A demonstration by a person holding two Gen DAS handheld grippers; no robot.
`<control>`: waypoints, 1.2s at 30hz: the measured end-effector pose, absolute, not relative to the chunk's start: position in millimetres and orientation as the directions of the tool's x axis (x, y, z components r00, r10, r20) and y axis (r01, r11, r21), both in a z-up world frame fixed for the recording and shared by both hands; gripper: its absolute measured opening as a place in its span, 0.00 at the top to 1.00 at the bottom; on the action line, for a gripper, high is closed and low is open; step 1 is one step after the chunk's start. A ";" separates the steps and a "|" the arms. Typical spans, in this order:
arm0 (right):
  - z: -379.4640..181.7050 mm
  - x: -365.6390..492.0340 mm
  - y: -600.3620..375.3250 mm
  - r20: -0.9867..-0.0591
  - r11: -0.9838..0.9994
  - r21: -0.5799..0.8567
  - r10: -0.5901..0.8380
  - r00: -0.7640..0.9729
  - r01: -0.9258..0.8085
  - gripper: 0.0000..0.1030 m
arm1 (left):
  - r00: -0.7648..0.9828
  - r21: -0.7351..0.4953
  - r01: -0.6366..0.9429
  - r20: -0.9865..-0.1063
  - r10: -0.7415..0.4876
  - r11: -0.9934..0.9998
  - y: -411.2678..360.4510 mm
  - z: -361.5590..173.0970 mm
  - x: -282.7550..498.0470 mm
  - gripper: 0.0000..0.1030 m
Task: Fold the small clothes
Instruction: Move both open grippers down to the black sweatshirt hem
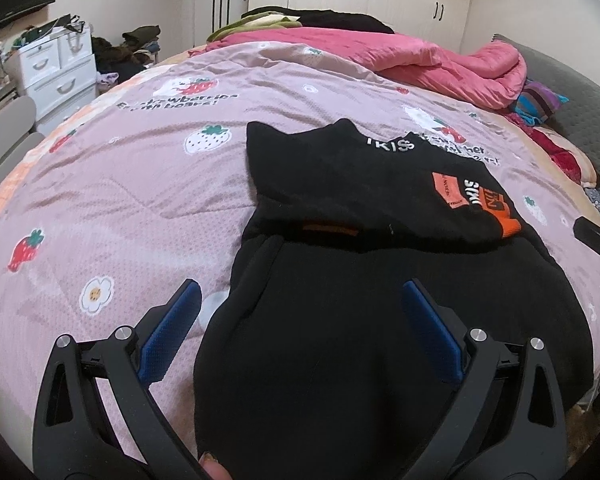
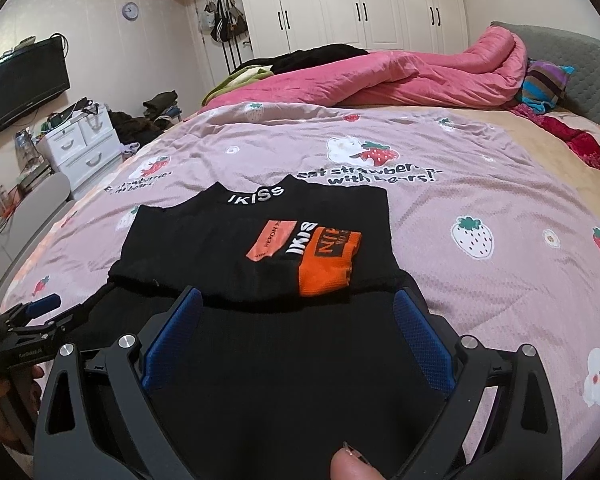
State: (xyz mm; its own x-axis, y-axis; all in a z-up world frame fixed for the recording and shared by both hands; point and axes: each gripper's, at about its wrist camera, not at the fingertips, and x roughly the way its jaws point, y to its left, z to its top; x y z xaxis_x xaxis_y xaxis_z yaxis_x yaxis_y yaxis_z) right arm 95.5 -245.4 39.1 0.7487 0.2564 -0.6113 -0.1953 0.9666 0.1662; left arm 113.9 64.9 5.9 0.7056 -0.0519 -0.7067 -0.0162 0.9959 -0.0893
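A black garment (image 1: 360, 320) (image 2: 284, 360) with white lettering and an orange cuff (image 2: 328, 264) lies on the pink strawberry-print bedspread (image 1: 120, 200) (image 2: 480, 200); its top part is folded over the lower part. My left gripper (image 1: 302, 292) is open above the garment's near left edge, one blue pad over the bedspread and the other over the cloth. My right gripper (image 2: 298, 300) is open too, hovering over the lower half just short of the fold. Nothing is held in either. In the right wrist view the left gripper (image 2: 40, 312) shows at the far left edge.
A bunched pink quilt (image 2: 420, 76) and dark clothes lie at the far side of the bed. A striped pillow (image 2: 544, 84) and grey headboard (image 2: 580, 64) are at the right. White drawers (image 2: 84, 148), a wall TV (image 2: 20, 84) and wardrobes (image 2: 360, 4) stand beyond.
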 end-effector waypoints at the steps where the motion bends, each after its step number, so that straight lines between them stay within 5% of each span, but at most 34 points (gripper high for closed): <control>1: 38.8 93.2 -245.8 -0.612 0.966 0.168 0.257 0.748 -0.194 0.07 | 0.704 -0.091 -0.019 -0.709 -0.051 0.996 66.0 5.2 112.3 0.09; 36: 12.9 23.1 -273.3 -0.662 0.973 0.175 0.228 0.714 -0.149 0.06 | 0.635 -0.003 -0.059 -0.772 0.035 0.998 77.9 -7.3 48.3 0.09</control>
